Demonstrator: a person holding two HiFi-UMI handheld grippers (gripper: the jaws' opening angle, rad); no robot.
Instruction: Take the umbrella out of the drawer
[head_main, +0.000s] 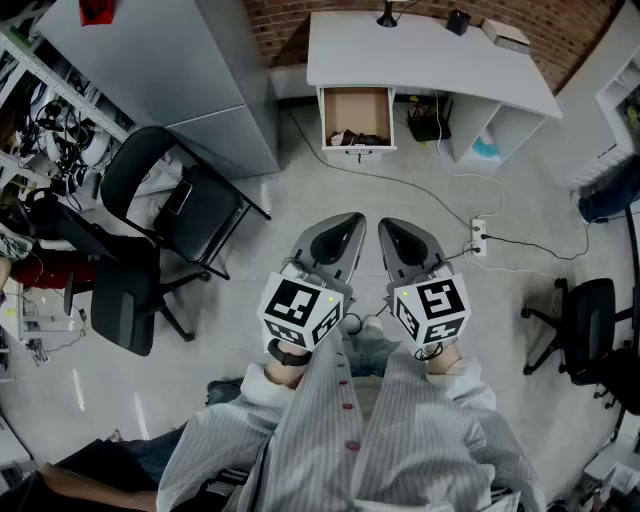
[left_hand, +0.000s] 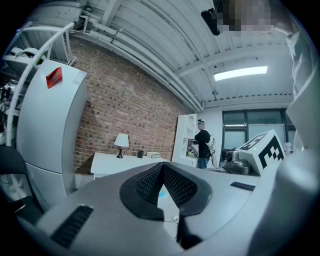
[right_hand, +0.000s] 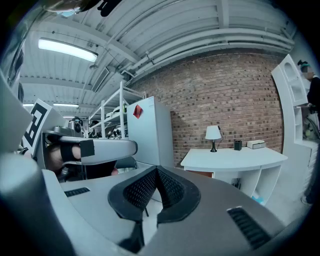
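Observation:
In the head view a white desk (head_main: 430, 55) stands at the far wall, and its wooden drawer (head_main: 356, 112) is pulled open. A dark bundle, which looks like the umbrella (head_main: 357, 138), lies at the front of the drawer. My left gripper (head_main: 340, 228) and right gripper (head_main: 397, 232) are held side by side over the floor, well short of the desk. Both are shut with nothing between the pads. The left gripper (left_hand: 162, 168) points level at the desk (left_hand: 125, 161). The right gripper (right_hand: 156, 171) also faces the desk (right_hand: 235, 157).
A black folding chair (head_main: 185, 200) and a dark office chair (head_main: 115, 295) stand to the left, beside a grey cabinet (head_main: 170, 60). A power strip (head_main: 478, 238) with cables lies on the floor to the right, near another office chair (head_main: 585, 325). A person (left_hand: 203, 144) stands far off.

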